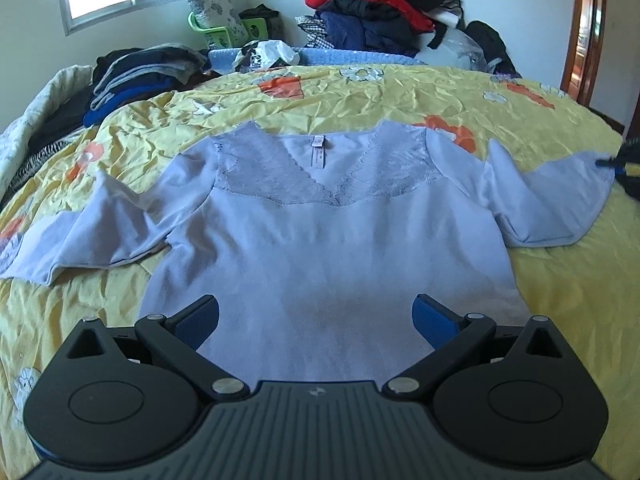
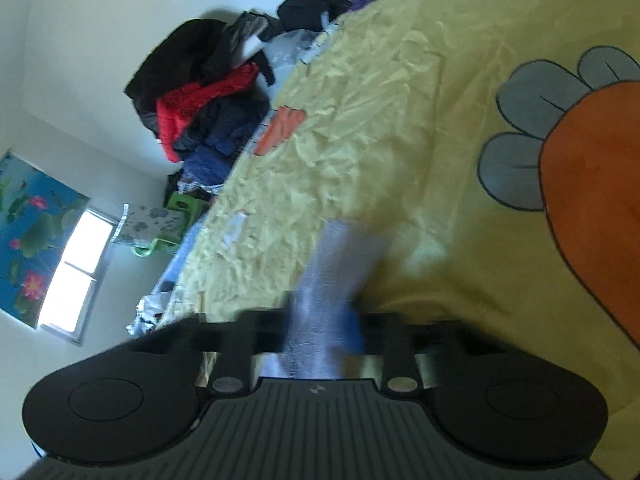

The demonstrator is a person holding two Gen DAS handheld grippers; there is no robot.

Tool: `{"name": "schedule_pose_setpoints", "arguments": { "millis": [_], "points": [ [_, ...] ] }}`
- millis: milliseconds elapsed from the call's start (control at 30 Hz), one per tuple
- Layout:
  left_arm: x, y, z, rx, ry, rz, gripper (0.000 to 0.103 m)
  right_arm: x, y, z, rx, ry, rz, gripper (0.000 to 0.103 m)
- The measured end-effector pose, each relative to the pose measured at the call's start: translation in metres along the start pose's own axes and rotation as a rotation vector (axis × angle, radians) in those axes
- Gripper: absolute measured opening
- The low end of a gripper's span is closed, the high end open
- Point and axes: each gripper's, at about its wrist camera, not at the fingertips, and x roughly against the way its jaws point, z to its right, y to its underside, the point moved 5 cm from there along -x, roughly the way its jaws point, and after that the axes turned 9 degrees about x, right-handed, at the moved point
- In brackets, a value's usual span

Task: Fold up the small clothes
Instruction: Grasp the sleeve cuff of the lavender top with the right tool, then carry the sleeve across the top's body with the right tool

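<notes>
A pale lilac top [image 1: 320,248] with a lace neckline lies flat on the yellow bedspread [image 1: 360,96], both sleeves spread out. My left gripper [image 1: 316,320] is open, its blue pads [image 1: 204,320] wide apart just above the hem. My right gripper [image 1: 612,162] shows at the far right edge of the left wrist view, pinching the end of the right sleeve [image 1: 560,200]. In the blurred right wrist view the right gripper [image 2: 324,320] is shut on the lilac sleeve cloth [image 2: 340,256], which rises between its fingers.
A pile of dark and red clothes [image 1: 380,8] stands beyond the bed's far edge. Folded dark garments [image 1: 140,76] sit at the bed's back left. A green basket [image 1: 236,30] is below the window. A wooden door [image 1: 588,28] is on the right.
</notes>
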Motion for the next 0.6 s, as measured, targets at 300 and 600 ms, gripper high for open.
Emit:
{"name": "schedule_pose_setpoints", "arguments": {
  "millis": [300, 600],
  "points": [
    [0.016, -0.013, -0.028, 0.132, 0.052, 0.023, 0.103, 0.020, 0.006, -0.042, 0.070, -0.089, 0.094, 0.006],
    [0.045, -0.026, -0.084, 0.234, -0.009, 0.117, 0.103, 0.038, 0.100, -0.222, 0.223, -0.524, -0.053, 0.006]
  ]
}}
